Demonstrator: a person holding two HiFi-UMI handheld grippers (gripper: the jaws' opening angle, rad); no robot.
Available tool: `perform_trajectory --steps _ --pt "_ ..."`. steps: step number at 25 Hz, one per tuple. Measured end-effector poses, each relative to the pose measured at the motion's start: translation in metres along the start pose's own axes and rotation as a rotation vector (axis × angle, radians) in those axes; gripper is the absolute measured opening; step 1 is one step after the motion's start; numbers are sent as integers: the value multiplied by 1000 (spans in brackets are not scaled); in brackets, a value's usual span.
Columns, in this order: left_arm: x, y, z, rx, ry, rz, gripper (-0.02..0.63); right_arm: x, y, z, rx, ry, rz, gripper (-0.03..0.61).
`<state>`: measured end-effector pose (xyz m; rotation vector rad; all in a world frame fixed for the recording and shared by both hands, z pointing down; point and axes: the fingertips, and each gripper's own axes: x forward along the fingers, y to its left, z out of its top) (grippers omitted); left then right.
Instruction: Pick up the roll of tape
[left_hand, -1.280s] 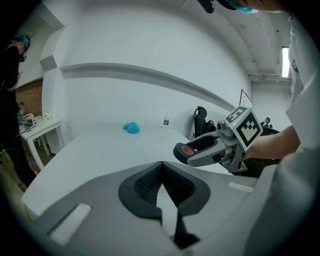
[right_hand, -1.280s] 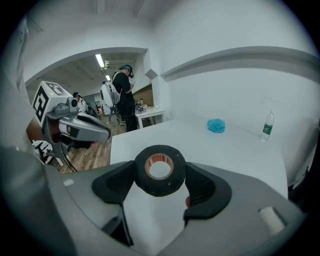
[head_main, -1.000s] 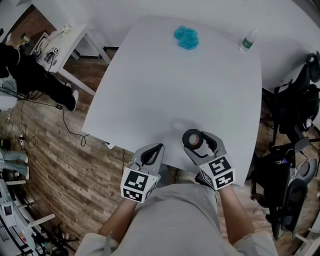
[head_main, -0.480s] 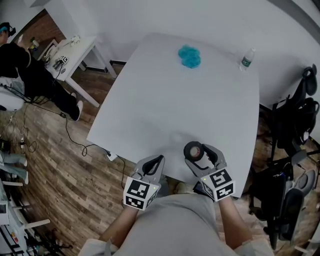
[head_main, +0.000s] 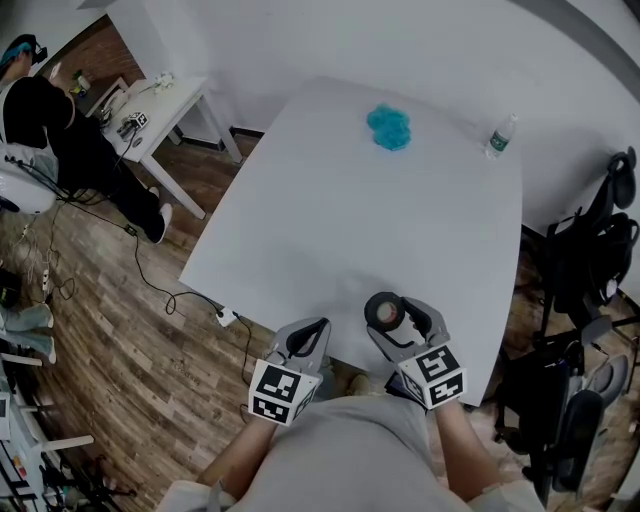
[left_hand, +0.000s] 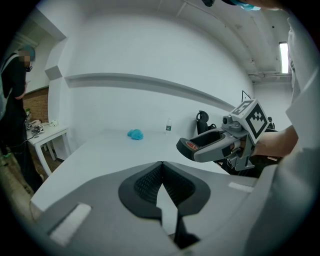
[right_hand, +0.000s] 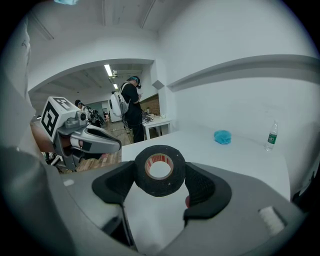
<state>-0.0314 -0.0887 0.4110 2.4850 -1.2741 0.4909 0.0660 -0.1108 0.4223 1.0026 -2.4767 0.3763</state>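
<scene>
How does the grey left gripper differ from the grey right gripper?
The left gripper has jaws pressed together on nothing; the right gripper has jaws spread, clamped on a black roll of tape. The left gripper's black pads touch each other; the right gripper's press the roll's sides. Both are grey, carry marker cubes and sit near the white table's front edge.

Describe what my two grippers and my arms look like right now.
The left gripper and right gripper are both grey plastic with black-padded jaws. Each carries a white cube printed with black square markers. The person wears a light grey top.
</scene>
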Motion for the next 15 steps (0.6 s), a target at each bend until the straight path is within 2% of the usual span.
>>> perform_trajectory --steps 15 --pt "-4 3 0 -1 -12 -5 20 1 0 4 4 -9 -22 325"
